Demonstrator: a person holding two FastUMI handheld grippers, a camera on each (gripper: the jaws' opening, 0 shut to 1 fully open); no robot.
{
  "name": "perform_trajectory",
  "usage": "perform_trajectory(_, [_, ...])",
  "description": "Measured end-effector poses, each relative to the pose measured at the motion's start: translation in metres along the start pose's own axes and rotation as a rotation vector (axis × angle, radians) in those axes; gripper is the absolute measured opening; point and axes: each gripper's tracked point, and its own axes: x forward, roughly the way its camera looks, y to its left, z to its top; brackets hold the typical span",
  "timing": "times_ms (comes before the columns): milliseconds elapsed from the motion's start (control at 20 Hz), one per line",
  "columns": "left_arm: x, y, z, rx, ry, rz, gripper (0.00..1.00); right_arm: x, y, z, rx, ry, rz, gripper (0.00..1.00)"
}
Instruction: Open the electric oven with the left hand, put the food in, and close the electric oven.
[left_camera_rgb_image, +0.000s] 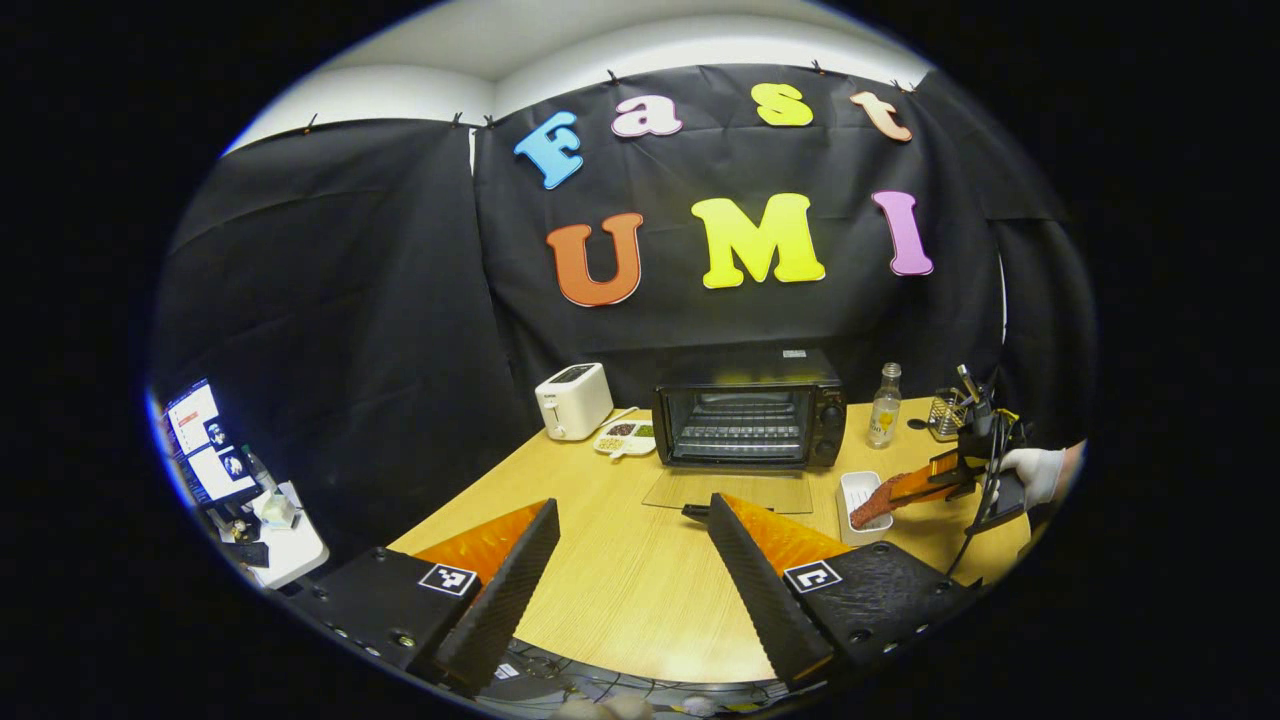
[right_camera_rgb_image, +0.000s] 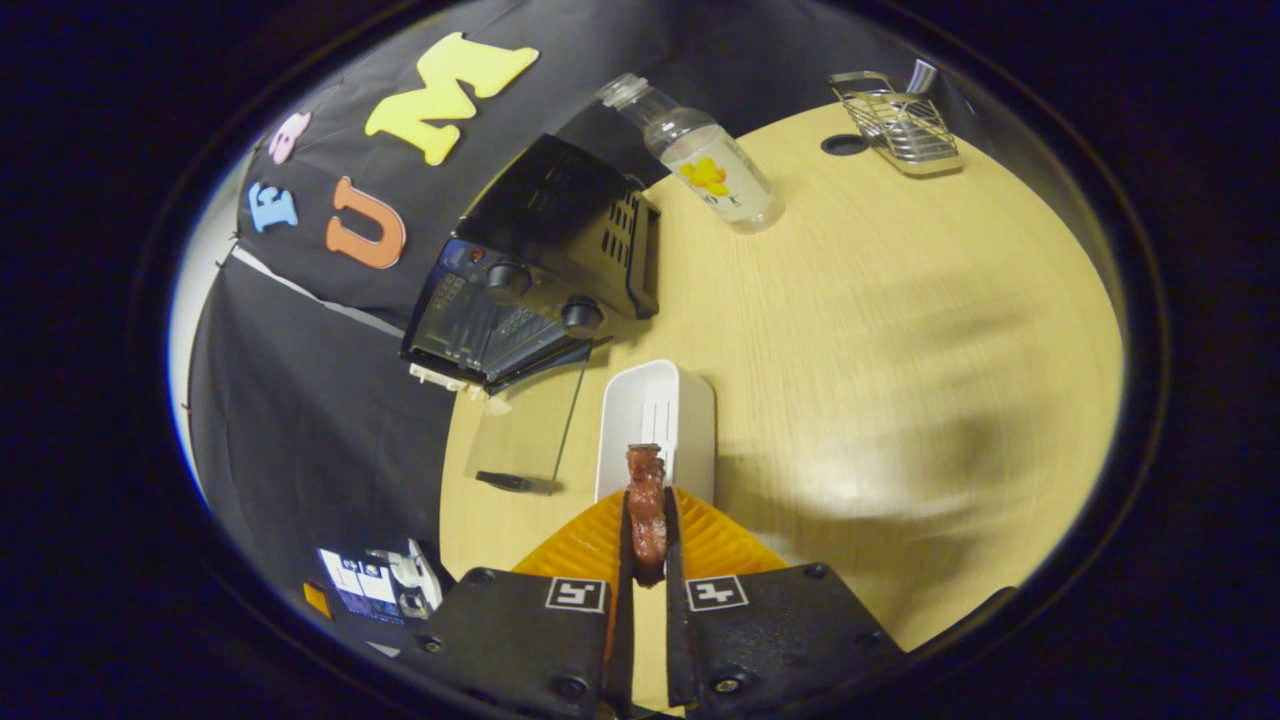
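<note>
Spread wide, the left gripper (left_camera_rgb_image: 632, 560) hangs over the table (left_camera_rgb_image: 620, 590); the right gripper (right_camera_rgb_image: 647, 500) clamps the food (right_camera_rgb_image: 646, 510) above the tray (right_camera_rgb_image: 660, 415), oven (right_camera_rgb_image: 530, 280) at 11 o'clock, door down.

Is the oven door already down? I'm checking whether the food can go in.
Yes, the oven door lies flat on the table in the left gripper view.

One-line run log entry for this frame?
oven door: open | left gripper: open, empty | right gripper: shut on food, above white tray
</note>
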Motion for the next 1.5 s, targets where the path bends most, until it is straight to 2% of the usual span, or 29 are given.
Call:
perform_trajectory(300, [0.004, 0.01, -0.001, -0.008, -0.017, -0.043, 0.97, -0.029, 0.042, 0.01, 0.03, -0.106, 0.046, 0.16])
perform_trajectory(500, [-0.002, 0.024, -0.007, -0.019, -0.026, -0.111, 0.97, -0.04, 0.084, 0.005, -0.003, -0.219, 0.029, 0.16])
perform_trajectory(650, [-0.009, 0.046, -0.018, 0.004, -0.019, -0.148, 0.97, -0.035, 0.12, -0.003, 0.03, -0.316, 0.023, 0.16])
perform_trajectory(750, [-0.012, 0.063, -0.024, 0.009, -0.015, -0.174, 0.97, -0.023, 0.138, -0.015, 0.076, -0.354, 0.005, 0.16])
perform_trajectory(900, [-0.015, 0.087, -0.024, 0.014, -0.032, -0.204, 0.96, -0.003, 0.169, -0.029, 0.151, -0.413, 0.015, 0.16])
perform_trajectory(1050, [-0.011, 0.108, -0.027, 0.014, -0.021, -0.207, 0.96, 0.024, 0.178, -0.039, 0.212, -0.416, -0.033, 0.16])
perform_trajectory(1250, [0.004, 0.128, -0.023, 0.027, -0.023, -0.173, 0.96, 0.059, 0.192, -0.022, 0.225, -0.463, -0.042, 0.16])
perform_trajectory(1500, [0.038, 0.145, -0.015, 0.037, 0.011, -0.134, 0.96, 0.117, 0.194, 0.027, 0.287, -0.521, -0.053, 0.16])
